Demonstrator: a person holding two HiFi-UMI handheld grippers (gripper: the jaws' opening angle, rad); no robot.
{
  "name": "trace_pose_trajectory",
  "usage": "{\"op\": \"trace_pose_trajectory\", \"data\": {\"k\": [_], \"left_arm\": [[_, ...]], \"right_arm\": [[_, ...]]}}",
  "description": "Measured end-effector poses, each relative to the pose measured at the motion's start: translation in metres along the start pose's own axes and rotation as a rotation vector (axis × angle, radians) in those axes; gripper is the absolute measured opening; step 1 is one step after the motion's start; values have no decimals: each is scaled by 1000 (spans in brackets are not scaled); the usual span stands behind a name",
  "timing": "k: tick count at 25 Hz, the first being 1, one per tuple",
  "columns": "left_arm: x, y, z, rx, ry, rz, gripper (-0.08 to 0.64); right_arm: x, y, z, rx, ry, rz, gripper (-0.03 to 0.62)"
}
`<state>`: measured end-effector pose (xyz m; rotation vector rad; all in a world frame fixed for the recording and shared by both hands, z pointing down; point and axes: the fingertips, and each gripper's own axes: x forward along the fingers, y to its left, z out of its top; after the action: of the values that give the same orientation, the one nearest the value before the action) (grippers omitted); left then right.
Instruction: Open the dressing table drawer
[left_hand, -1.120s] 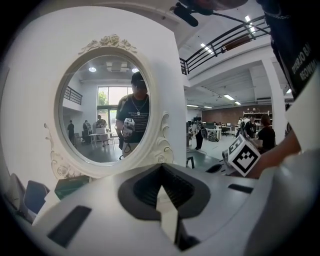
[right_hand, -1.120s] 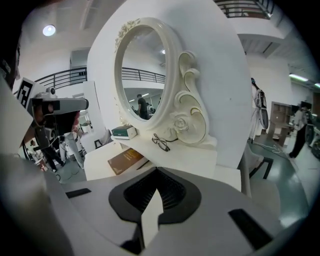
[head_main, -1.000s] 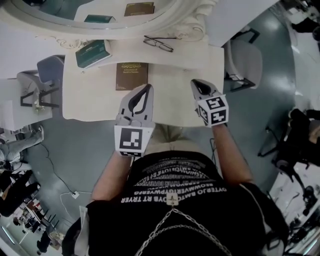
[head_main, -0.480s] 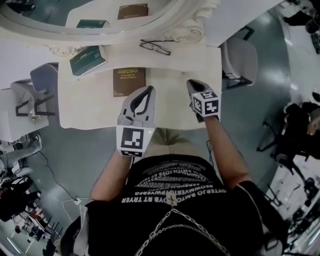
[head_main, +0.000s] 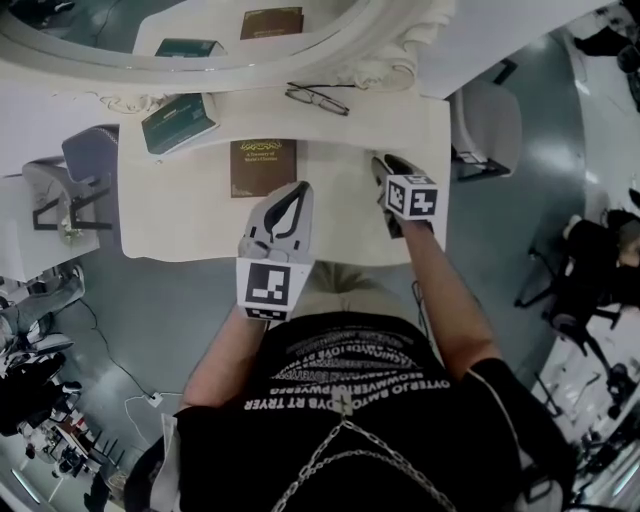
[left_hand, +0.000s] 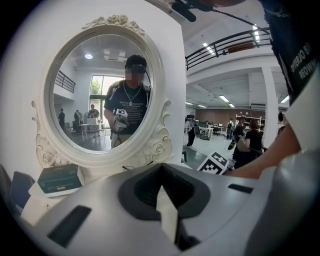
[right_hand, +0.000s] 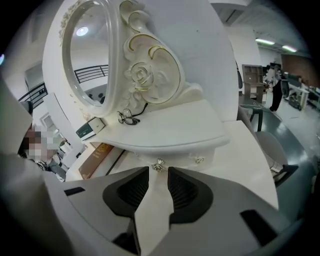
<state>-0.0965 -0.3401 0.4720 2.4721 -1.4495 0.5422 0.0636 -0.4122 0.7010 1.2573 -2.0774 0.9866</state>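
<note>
White dressing table (head_main: 345, 205): its drawer (right_hand: 176, 156) sits under the surface's front edge and appears fully shut, with its small metal knob (right_hand: 158, 164) untouched. The right gripper (head_main: 385, 163) points at that knob from just short of it, jaws opening with nothing between them. The left gripper (head_main: 298, 190) hangs over the surface, jaws together and empty. Outstanding: grasp the knob and pull.
</note>
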Motion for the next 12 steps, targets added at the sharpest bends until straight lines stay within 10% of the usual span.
{"op": "trace_pose_trajectory", "data": {"k": [12], "left_arm": [[0, 7, -6, 4, 27, 18, 3]], "right_arm": [[27, -2, 5, 100, 26, -5, 123]]}}
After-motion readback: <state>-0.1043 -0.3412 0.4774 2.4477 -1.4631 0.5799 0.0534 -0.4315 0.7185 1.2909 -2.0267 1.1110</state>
